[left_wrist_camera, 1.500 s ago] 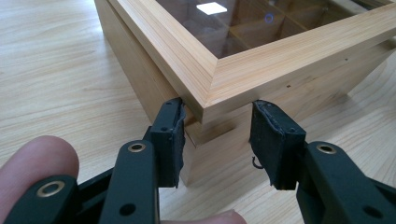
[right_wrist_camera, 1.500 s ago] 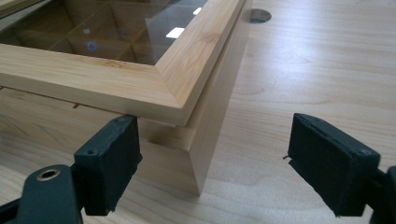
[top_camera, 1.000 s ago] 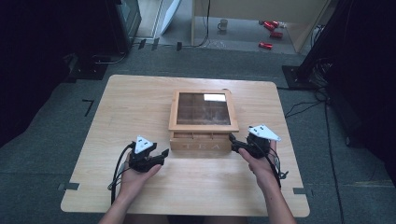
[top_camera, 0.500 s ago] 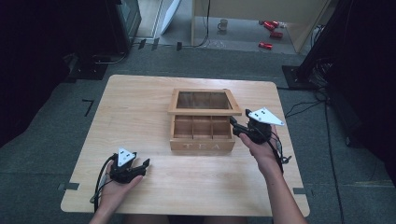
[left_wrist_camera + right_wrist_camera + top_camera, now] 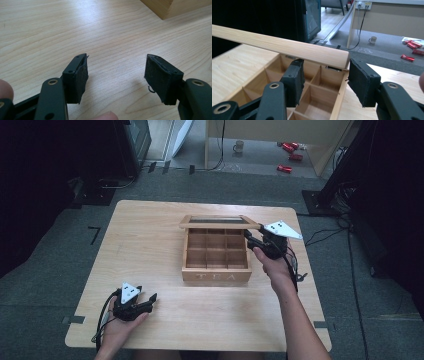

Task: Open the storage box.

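A wooden tea box (image 5: 217, 276) with several empty compartments (image 5: 317, 92) stands in the middle of the table (image 5: 150, 240). Its glass-paned lid (image 5: 220, 222) is raised, almost upright on the far side. My right gripper (image 5: 250, 239) is at the lid's right corner. In the right gripper view the lid's rail (image 5: 287, 48) lies across the top of the jaws, and the right gripper (image 5: 324, 75) is open. My left gripper (image 5: 150, 299) rests on the table near the front left, away from the box. It is open over bare wood (image 5: 116, 72).
The box's corner (image 5: 162, 7) shows far ahead of the left gripper. On the floor beyond the table lie a mug (image 5: 239, 145) and red objects (image 5: 290, 157). Dark stands and cables (image 5: 340, 195) are at the right.
The lid has gone from shut to raised, with the right gripper rising and moving back with it. The left gripper has drawn back from the box front to the table's front left.
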